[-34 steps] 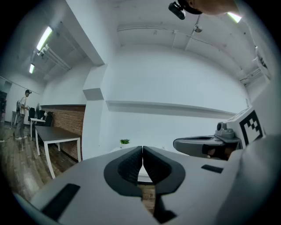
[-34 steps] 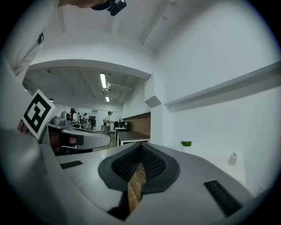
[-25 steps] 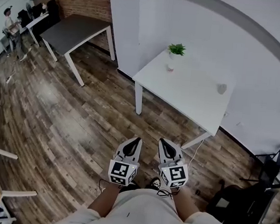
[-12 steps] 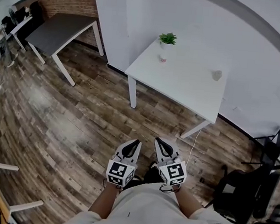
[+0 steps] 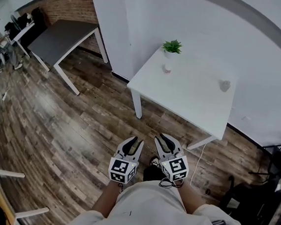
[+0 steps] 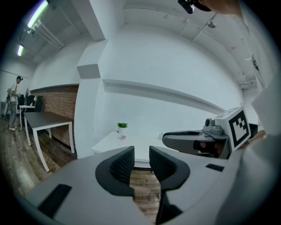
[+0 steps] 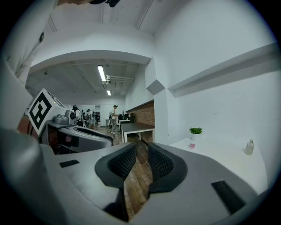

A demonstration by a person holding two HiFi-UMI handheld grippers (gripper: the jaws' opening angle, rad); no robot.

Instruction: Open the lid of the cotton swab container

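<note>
White table (image 5: pixel 192 90): potted plant (image 5: pixel 172 47) at far corner, small pink-banded container (image 5: pixel 167 68) just beside it, lid unreadable. Left gripper (image 5: pixel 136 142) and right gripper (image 5: pixel 166 138) short of table, jaws just parted, empty.

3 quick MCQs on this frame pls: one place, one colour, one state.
1. Where does the potted plant stand?
A) far corner of the white table
B) on the floor
C) on a windowsill

2. The floor is:
A) brown wood planks
B) grey carpet
C) white tile

3. The left gripper is:
A) shut on the plant
B) open, empty
C) shut on a cup

Key:
1 A, the plant sits at the table's far corner by the wall.
2 A, planks show in the head view.
3 B, its jaws have just been opening and stand apart with nothing between them.
</note>
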